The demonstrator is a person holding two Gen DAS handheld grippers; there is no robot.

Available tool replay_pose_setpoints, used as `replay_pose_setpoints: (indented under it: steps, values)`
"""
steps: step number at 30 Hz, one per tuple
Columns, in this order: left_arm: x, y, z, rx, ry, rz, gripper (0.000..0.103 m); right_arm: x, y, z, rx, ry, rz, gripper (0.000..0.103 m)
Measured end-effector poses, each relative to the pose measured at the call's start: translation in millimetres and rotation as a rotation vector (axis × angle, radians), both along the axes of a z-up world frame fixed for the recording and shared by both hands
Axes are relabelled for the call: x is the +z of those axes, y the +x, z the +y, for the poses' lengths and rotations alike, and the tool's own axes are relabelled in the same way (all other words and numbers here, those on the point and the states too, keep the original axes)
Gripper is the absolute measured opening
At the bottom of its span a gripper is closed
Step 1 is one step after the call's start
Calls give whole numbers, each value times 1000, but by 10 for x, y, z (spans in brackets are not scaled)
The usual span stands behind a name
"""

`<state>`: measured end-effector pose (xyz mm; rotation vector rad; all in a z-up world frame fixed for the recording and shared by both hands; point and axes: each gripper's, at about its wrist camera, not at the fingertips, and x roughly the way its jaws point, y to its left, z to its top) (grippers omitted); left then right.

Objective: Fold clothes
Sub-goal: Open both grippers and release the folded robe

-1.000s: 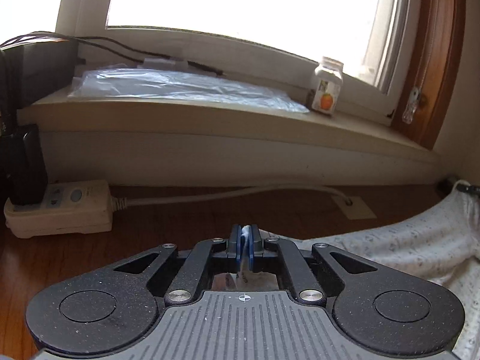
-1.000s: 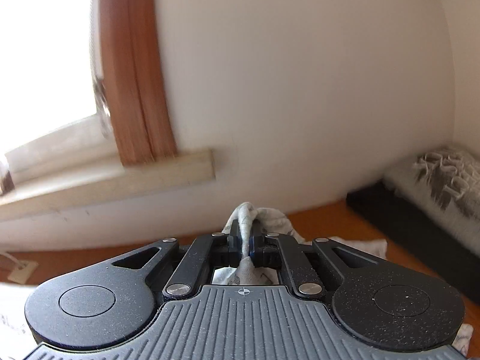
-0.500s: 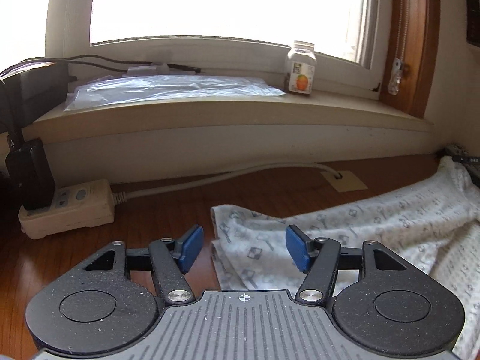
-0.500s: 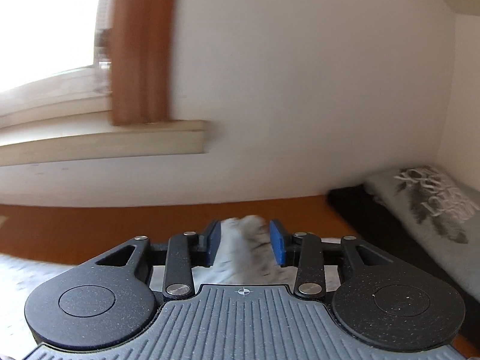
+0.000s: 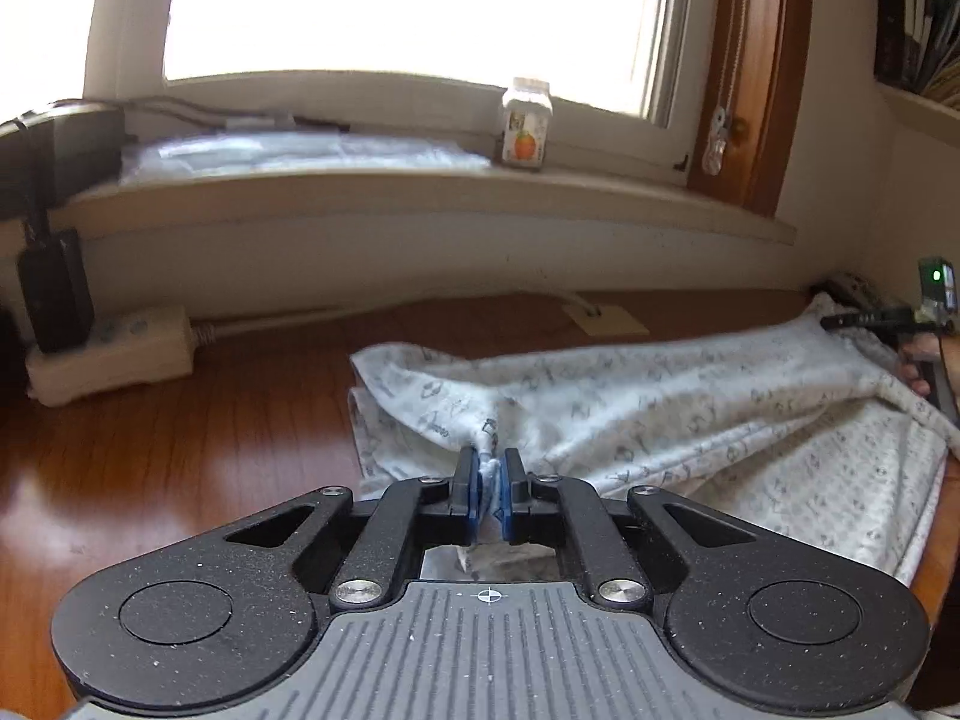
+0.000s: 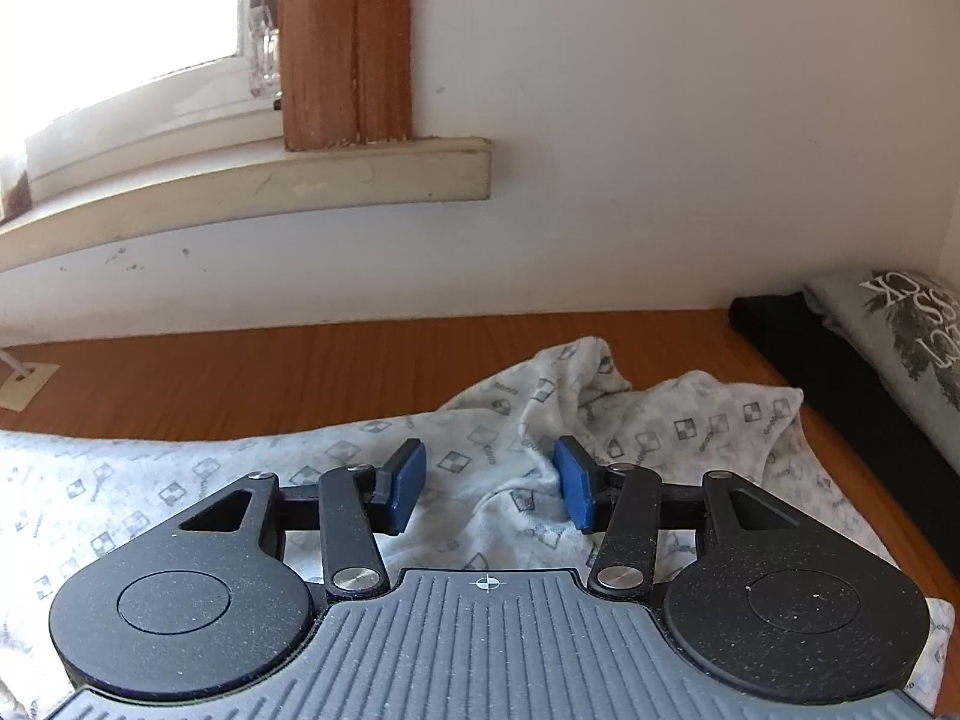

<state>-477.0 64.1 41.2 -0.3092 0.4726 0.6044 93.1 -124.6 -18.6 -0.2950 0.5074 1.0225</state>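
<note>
Cloth [image 5: 690, 396] lies across the wooden surface [image 5: 150, 462], mid-frame. Left tongs [image 5: 493, 480] have just closed, clamped on a fold; right tongs [image 6: 489, 483], just opening, stand apart over it.

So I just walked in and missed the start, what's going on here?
A person is folding a white patterned garment on a wooden table by the window. The left hand-held gripper has just closed and pinches a fold of it. The right hand-held gripper has just been opening; cloth lies between its jaws, unpressed.
</note>
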Motion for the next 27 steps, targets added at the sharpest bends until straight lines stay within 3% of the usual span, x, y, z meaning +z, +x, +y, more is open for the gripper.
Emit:
replay_pose_setpoints:
  steps: [2, 5, 6, 8, 10, 13, 21, 27]
  values:
    - [136, -98, -5, 10, -1, -22, 8, 3, -17, -13, -2, -3, 0, 49]
    - [78, -62, -36, -12, -12, 91, 12, -4, -20, 25, 0, -19, -5, 49]
    - [43, -86, -35, -1, -7, 107, 25, -5, -24, 35, 2, -23, -8, 49]
    - [-4, -141, -7, 27, -8, 118, 37, -5, -31, 44, 3, -26, -12, 50]
    - [-11, -207, 49, 48, -33, 93, 44, -8, -21, 50, 3, -23, -7, 50]
    - [17, -262, -10, 49, -22, 84, 61, -8, -21, 56, 3, -25, -7, 50]
    - [-38, -287, -279, -3, -25, 65, 71, 5, -35, 52, 8, -35, -13, 54]
    - [-28, -153, -159, -5, -16, 51, 76, 2, -12, 59, 11, -35, -14, 54]
